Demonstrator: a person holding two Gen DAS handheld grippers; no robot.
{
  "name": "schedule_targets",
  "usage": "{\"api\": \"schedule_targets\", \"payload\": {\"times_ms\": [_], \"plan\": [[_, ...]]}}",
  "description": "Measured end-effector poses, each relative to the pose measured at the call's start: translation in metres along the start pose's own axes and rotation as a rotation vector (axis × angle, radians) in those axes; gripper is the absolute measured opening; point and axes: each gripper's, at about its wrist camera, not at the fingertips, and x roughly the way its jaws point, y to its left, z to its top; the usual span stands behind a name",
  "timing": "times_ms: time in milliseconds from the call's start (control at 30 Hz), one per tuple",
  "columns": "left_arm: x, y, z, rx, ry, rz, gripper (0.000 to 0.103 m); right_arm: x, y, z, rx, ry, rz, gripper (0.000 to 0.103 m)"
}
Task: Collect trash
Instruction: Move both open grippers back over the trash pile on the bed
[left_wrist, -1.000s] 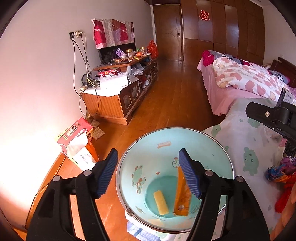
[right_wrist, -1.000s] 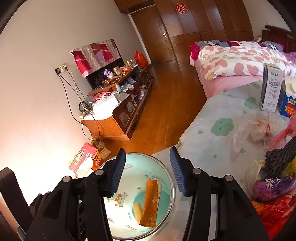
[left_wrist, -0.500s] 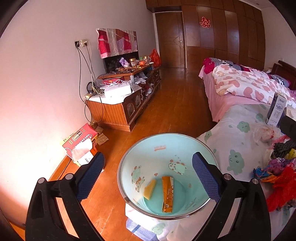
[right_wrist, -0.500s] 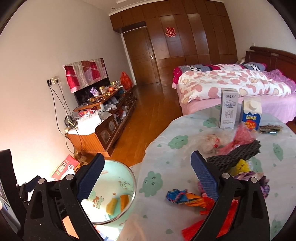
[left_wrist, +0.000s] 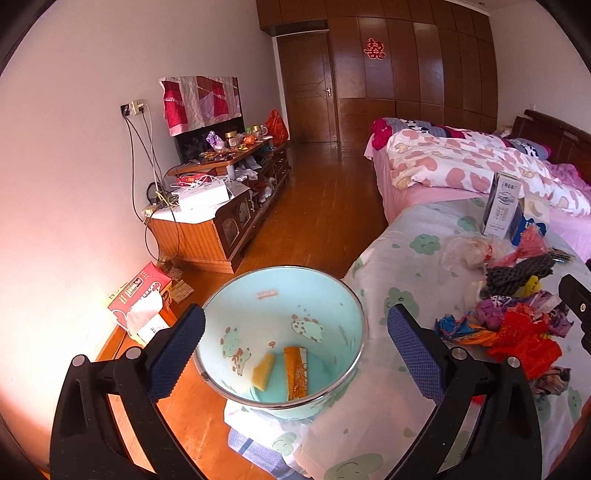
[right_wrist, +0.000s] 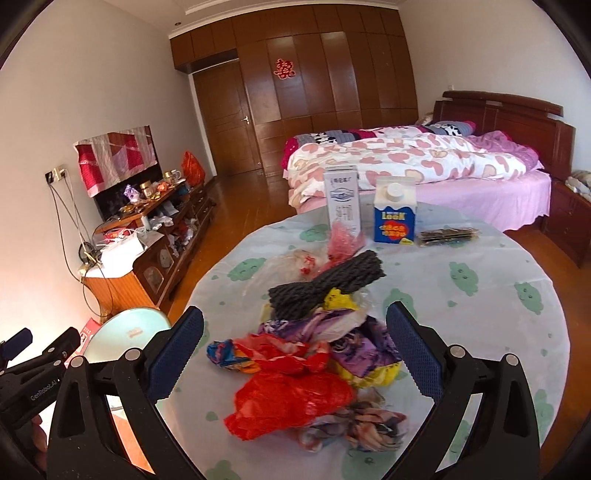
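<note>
1. Right tongs (right_wrist: 294, 350): jaws just opened wide, empty; trash pile (right_wrist: 314, 354) lies directly ahead, mid-table (right_wrist: 480, 280).
2. Left tongs (left_wrist: 295, 354): likewise just opened, empty, over bin (left_wrist: 284, 295) at table's left edge.
3. Right hand judged nearer.

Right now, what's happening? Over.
Left gripper and right gripper open, empty. Two wrappers in pale blue metal bin. Crumpled plastic trash pile waiting. Nothing blocking.

White walls (right_wrist: 110, 74), wooden floor (left_wrist: 325, 206), dark wardrobe (right_wrist: 332, 74), pink bed (right_wrist: 424, 166)
</note>
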Motion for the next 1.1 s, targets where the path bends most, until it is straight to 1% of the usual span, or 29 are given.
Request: {"api": "schedule_targets", "payload": {"times_ms": [233, 433, 633, 767, 1000, 1033, 1067, 1100], "plan": [[-0.011, -0.033, -0.007, 0.062, -0.001, -0.046, 0.097, -0.016, -0.032, -0.009, -0.031, -0.032, -0.082, 0.097], [-0.019, -0.055, -0.013, 0.108, -0.008, -0.069, 0.097, -0.025, -0.061, -0.022, -0.043, -0.027, -0.138, 0.097], [-0.021, -0.068, -0.019, 0.131, -0.002, -0.079, 0.097, -0.027, -0.088, -0.034, -0.041, 0.000, -0.175, 0.097], [-0.021, -0.078, -0.022, 0.152, 0.003, -0.082, 0.097, -0.025, -0.098, -0.041, -0.041, 0.021, -0.176, 0.097], [-0.014, -0.083, -0.036, 0.168, 0.039, -0.116, 0.097, -0.023, -0.103, -0.048, -0.032, 0.052, -0.136, 0.096], [-0.013, -0.083, -0.039, 0.171, 0.046, -0.119, 0.097, -0.022, -0.101, -0.049, -0.035, 0.056, -0.127, 0.095], [-0.012, -0.084, -0.042, 0.173, 0.052, -0.120, 0.097, -0.021, -0.099, -0.050, -0.041, 0.061, -0.121, 0.088], [-0.010, -0.084, -0.045, 0.175, 0.061, -0.123, 0.097, -0.020, -0.098, -0.052, -0.046, 0.069, -0.115, 0.084]]}}
